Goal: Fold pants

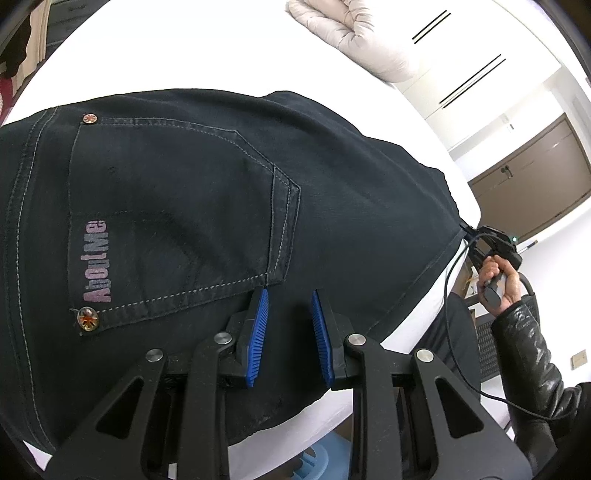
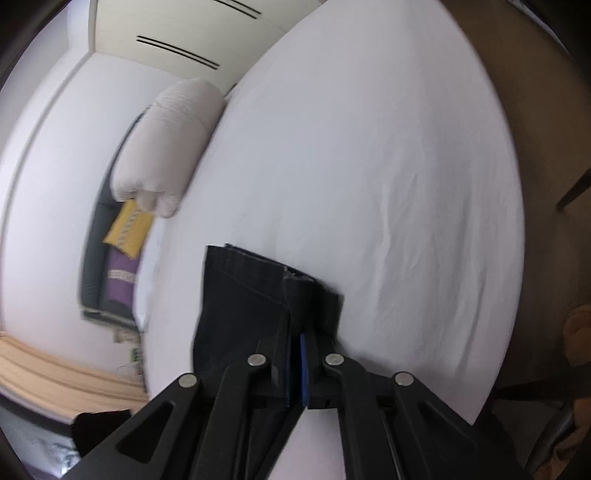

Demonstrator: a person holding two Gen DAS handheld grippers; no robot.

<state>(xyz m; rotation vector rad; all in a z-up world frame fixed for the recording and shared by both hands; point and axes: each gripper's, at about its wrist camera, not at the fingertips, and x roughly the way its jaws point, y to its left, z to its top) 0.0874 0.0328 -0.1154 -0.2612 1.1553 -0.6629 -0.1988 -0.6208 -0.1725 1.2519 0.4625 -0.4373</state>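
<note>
Pants (image 1: 207, 206) under the parted left gripper (image 1: 288, 302) — right gripper (image 2: 295, 354) clamps their hem.

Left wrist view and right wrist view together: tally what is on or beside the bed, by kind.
Pants: 1, dark, back pocket up on the bed
Duvet: 1, rolled, off-white
Cushions: 2, one yellow cushion, one purple cushion
Grippers: 2, left gripper open, right gripper shut on the pants hem
Total: 6

Dark navy pants (image 1: 207, 206) lie flat on white bedding, back pocket up. Pale lettering sits at eight o'clock. Hems are pinched at three o'clock.
</note>
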